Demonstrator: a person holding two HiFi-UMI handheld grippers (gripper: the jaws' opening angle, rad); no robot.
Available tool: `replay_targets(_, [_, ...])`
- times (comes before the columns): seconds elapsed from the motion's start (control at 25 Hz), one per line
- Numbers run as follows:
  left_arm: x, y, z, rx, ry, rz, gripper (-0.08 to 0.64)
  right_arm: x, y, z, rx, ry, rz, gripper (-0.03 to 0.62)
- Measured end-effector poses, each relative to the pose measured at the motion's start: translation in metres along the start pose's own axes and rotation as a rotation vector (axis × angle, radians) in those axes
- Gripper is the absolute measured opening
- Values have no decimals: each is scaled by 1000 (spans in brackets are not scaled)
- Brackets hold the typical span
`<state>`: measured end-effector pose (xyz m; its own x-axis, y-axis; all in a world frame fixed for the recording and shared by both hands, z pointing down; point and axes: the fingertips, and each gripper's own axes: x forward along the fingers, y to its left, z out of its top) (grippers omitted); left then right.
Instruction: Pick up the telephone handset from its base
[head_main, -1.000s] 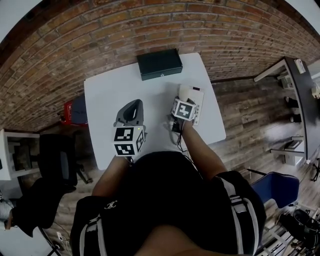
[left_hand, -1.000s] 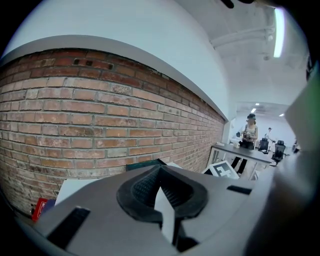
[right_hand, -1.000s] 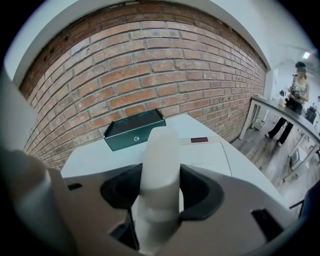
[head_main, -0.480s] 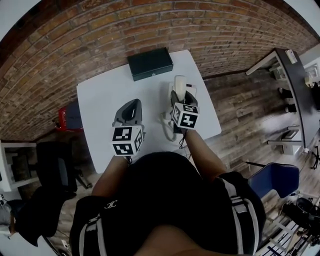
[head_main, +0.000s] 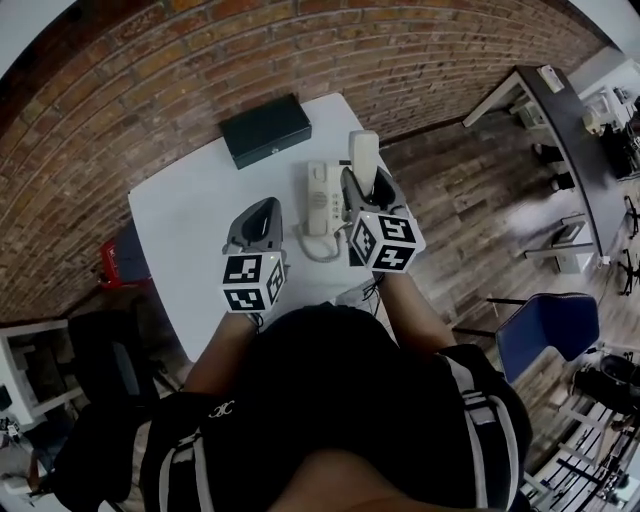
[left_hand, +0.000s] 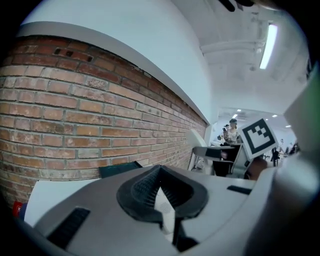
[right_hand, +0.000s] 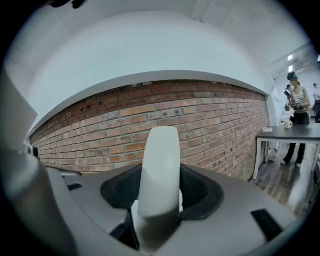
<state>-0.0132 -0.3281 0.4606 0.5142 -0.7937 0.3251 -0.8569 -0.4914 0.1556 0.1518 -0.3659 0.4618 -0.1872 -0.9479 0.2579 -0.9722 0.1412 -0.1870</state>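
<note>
The white telephone base (head_main: 321, 198) lies on the white table (head_main: 190, 215), its coiled cord (head_main: 318, 246) looping off the near end. My right gripper (head_main: 363, 186) is shut on the white handset (head_main: 364, 156), which stands upright above and just right of the base. In the right gripper view the handset (right_hand: 160, 170) fills the space between the dark pads of the right gripper (right_hand: 159, 186). My left gripper (head_main: 266, 212) hovers left of the base, jaws together and holding nothing. Only a thin pale sliver shows between the pads of the left gripper (left_hand: 159, 192).
A black box (head_main: 265, 128) lies at the table's far edge, next to the brick wall. A blue chair (head_main: 540, 350) stands right of the table and a black chair (head_main: 95, 350) to its left. A desk (head_main: 560, 110) and a standing person (right_hand: 296, 100) are farther right.
My right gripper has lifted the handset off the base and carried it up and to the right, leaving the base uncovered. The left gripper has stayed put.
</note>
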Motion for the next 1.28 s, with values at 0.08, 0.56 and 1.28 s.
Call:
replay_targets(0.08, [3, -7, 1, 6, -5, -18, 2, -12, -8, 10, 9, -30, -17, 210])
replay_targets(0.56, [12, -15, 12, 50, -37, -28, 2, -49, -43, 7, 33, -103, -98, 209])
replay_targets(1.28, [3, -7, 22, 77, -75, 8, 2, -41, -26, 7, 24, -102, -48, 210])
